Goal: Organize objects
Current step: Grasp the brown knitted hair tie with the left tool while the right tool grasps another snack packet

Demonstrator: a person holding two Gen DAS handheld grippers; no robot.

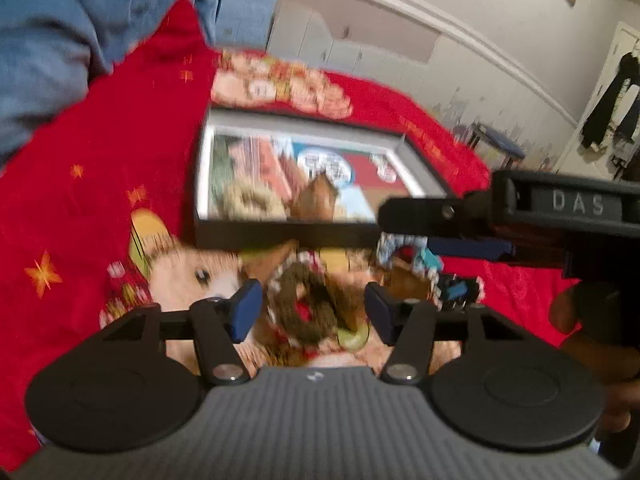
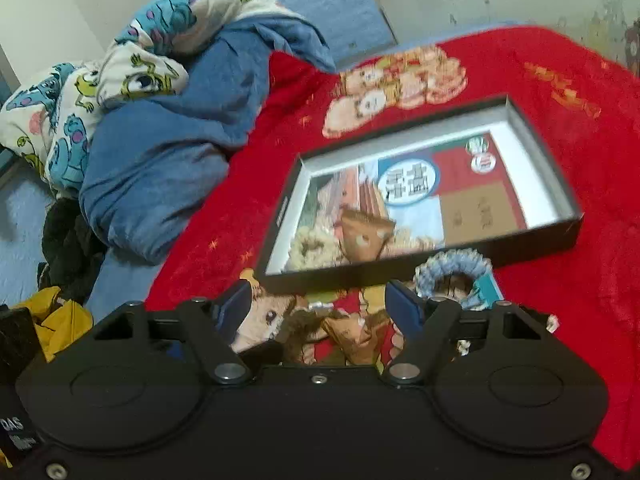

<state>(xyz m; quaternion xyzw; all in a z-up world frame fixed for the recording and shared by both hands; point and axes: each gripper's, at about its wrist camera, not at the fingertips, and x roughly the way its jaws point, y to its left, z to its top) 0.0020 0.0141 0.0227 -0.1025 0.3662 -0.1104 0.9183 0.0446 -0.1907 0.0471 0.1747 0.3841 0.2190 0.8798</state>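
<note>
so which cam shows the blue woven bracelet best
The right wrist view: the blue woven bracelet lies on the red blanket against the black box, its ring and teal tag unobstructed. In the left wrist view the bracelet is blurred and partly hidden under the right gripper.

A red blanket (image 2: 560, 184) with cartoon prints covers the bed. A blue quilt (image 2: 160, 184) and a monster-print blanket (image 2: 80, 92) lie bunched beside it. Dark clothes (image 1: 624, 100) hang on the wall.
</note>
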